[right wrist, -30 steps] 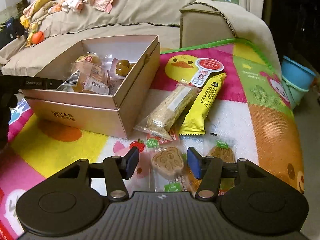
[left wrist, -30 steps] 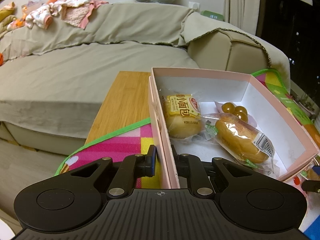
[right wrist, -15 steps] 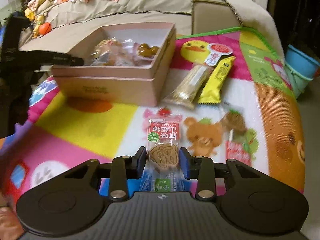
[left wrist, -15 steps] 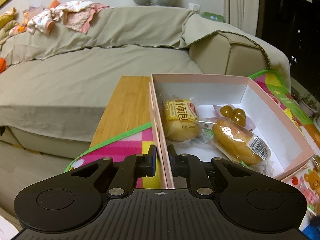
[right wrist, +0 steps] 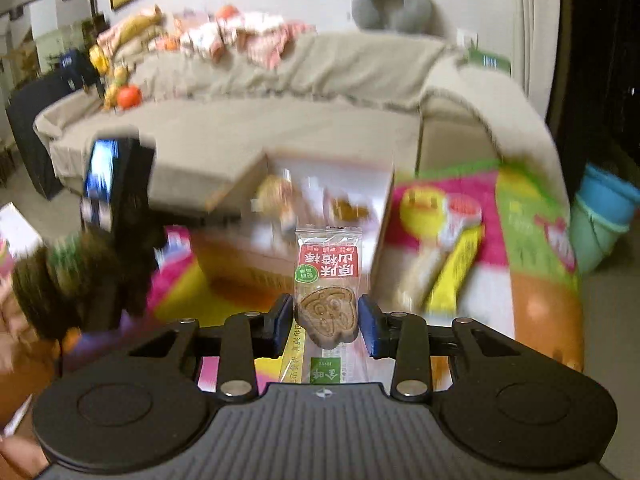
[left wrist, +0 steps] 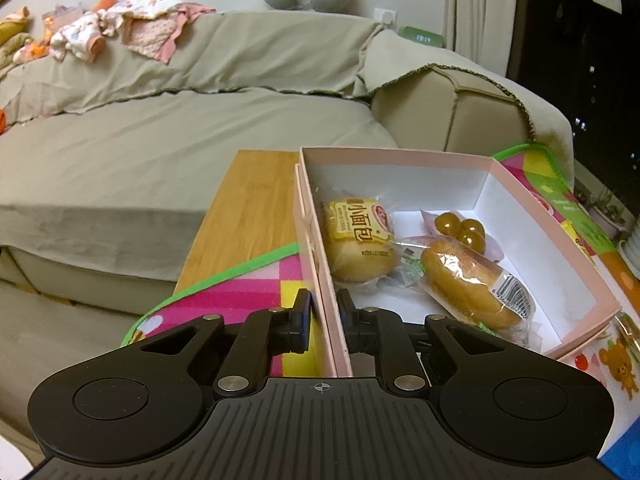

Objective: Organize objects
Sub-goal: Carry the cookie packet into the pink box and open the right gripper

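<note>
The left gripper (left wrist: 322, 316) is clamped on the near wall of the pink box (left wrist: 400, 158), steadying it on the desk. The right gripper (right wrist: 325, 318) holds a wrapped biscuit packet (right wrist: 327, 280), its jaws narrow around it, with the box blurred at twelve o'clock. The carry step is in hand; next, the packet should travel over the rim and be dropped beside the bread rolls (left wrist: 472, 280).
</note>
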Motion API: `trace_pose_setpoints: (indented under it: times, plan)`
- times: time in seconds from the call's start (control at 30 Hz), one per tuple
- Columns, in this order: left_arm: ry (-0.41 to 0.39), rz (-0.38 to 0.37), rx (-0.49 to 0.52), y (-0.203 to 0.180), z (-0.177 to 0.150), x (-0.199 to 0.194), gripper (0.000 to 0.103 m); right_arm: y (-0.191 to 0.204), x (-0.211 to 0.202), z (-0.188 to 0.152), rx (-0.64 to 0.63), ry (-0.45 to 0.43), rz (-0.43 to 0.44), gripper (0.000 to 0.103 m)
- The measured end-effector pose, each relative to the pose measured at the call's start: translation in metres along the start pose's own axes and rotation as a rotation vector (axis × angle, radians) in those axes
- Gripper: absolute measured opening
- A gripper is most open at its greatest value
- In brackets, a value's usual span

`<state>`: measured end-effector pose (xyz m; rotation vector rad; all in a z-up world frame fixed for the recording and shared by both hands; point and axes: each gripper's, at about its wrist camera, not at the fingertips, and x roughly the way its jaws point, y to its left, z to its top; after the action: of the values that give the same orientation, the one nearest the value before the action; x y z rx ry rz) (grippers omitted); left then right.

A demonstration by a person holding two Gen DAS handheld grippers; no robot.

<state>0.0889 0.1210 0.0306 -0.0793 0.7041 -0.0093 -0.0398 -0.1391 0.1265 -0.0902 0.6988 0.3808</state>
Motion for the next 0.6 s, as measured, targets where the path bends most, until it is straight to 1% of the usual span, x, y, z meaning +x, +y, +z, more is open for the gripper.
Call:
trace_pose_setpoints:
  times: [0.1,0.2,0.27,0.33,0.4,0.43,0.47,0.53,0.6]
  plan:
    - [-0.008,-0.011,-0.002,0.001,-0.001,0.000,0.017,0.002,0.000,0.028,-0.001,-0.055,-0.004,0.035]
    - [-0.013,-0.023,-0.001,0.003,-0.001,0.000,0.017,0.003,0.008,0.055,0.011,-0.106,0.005,0.035]
    - [-0.013,-0.031,-0.004,0.005,0.000,0.002,0.017,0.001,0.020,0.072,0.044,-0.121,0.013,0.035]
    - [-0.013,-0.034,-0.008,0.007,0.001,0.003,0.016,0.001,0.035,0.086,0.058,-0.142,-0.001,0.035]
    - [-0.013,-0.034,-0.011,0.007,0.001,0.003,0.016,0.000,0.053,0.095,0.050,-0.168,-0.033,0.040]
    - [-0.012,-0.035,-0.011,0.008,0.000,0.002,0.016,-0.002,0.064,0.099,0.058,-0.165,-0.043,0.044]
    - [-0.012,-0.037,-0.009,0.008,0.000,0.002,0.016,-0.006,0.074,0.101,0.079,-0.152,-0.051,0.046]
    - [-0.013,-0.039,-0.005,0.008,-0.002,0.001,0.017,-0.015,0.089,0.098,0.122,-0.121,-0.056,0.046]
    - [-0.015,-0.037,0.003,0.007,-0.004,0.001,0.017,-0.023,0.095,0.087,0.146,-0.103,-0.058,0.048]
